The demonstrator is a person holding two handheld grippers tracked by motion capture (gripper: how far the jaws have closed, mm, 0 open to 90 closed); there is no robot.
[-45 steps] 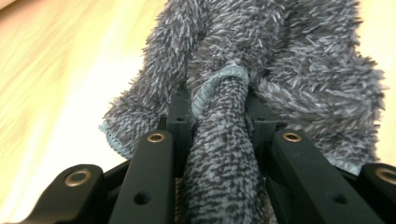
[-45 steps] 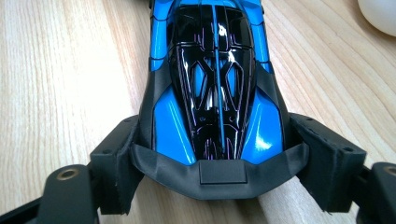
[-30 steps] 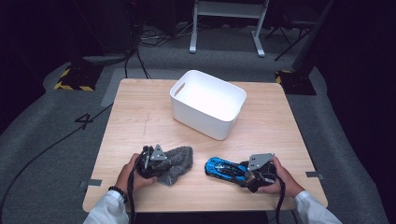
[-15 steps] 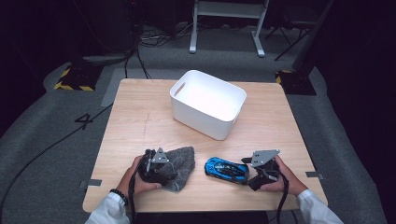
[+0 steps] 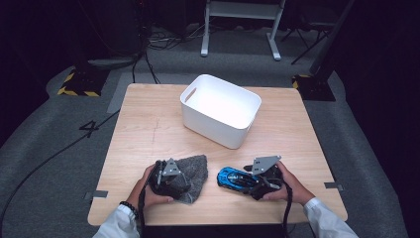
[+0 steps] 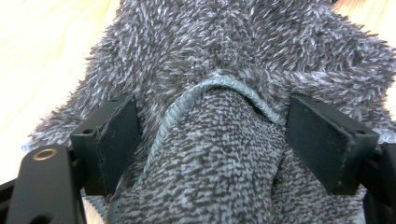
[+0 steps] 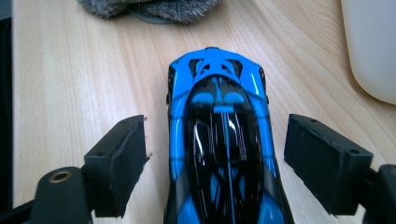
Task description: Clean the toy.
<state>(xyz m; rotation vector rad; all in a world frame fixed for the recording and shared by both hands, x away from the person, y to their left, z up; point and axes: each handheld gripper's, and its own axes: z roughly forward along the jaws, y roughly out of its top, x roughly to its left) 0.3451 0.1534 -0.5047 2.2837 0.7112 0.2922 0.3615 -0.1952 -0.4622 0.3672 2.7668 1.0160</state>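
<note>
A grey fuzzy sock (image 5: 197,167) lies near the front left of the wooden table (image 5: 148,124). My left gripper (image 5: 183,186) reaches into it from the left. In the left gripper view the sock (image 6: 224,70) bulges between the jaws of the left gripper (image 6: 210,102), which have just been opening and no longer pinch it. A blue and black toy car (image 5: 236,177) sits at the front right. My right gripper (image 5: 251,184) straddles its rear. In the right gripper view the car (image 7: 215,74) lies between the pads of the right gripper (image 7: 217,120). Those jaws have just been closing slightly, and a gap shows on each side.
A white plastic bin (image 5: 218,131) stands open-topped at the table's middle back, and its wall (image 7: 373,46) shows at the upper right of the right gripper view. The sock's edge (image 7: 149,9) lies ahead of the car. Bare wood stretches to the left of the bin.
The right gripper has slid a little to the left, further over the car. The left hand has stayed almost in place at the sock.
</note>
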